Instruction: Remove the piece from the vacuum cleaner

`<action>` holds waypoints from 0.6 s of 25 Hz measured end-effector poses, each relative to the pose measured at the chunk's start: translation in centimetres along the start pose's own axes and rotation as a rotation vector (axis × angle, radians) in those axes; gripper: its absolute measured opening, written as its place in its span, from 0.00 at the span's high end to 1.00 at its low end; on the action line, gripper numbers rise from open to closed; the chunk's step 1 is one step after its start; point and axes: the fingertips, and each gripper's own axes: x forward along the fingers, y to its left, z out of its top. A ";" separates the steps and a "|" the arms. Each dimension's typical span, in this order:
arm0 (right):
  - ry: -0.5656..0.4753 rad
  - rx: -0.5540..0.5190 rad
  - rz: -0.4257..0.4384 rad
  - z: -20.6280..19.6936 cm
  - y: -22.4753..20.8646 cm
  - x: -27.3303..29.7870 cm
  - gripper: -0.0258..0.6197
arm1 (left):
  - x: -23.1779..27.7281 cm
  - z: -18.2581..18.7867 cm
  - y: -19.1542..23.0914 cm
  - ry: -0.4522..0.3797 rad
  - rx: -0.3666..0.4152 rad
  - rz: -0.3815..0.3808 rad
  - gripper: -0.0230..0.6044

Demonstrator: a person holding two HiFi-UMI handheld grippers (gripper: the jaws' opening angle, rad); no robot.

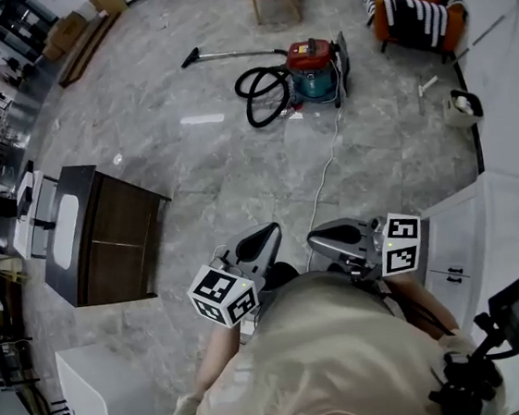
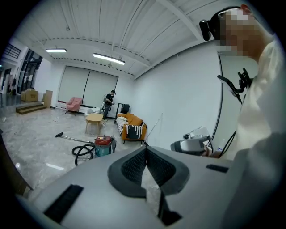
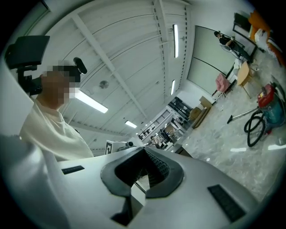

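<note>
Grey marble floor [image 1: 191, 177] fills the room. On it stands the vacuum cleaner [image 1: 312, 67] (black hose [image 1: 263, 95] coiled just beside it), well apart from both tongs. The left tongs [image 1: 261, 239] and right tongs [image 1: 323, 237] are clenched on nothing, held close to the person's chest.

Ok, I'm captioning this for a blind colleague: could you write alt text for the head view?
Seen from above, a person holds the left gripper and right gripper shut and empty near their chest. Far ahead on the grey marble floor sits a red and teal vacuum cleaner; a dark cabinet stands at left.
</note>
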 end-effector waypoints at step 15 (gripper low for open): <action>0.026 -0.233 -0.190 4.1 -4.7 -0.4 0.96 | 4.4 0.2 4.7 0.008 -0.034 -0.059 0.96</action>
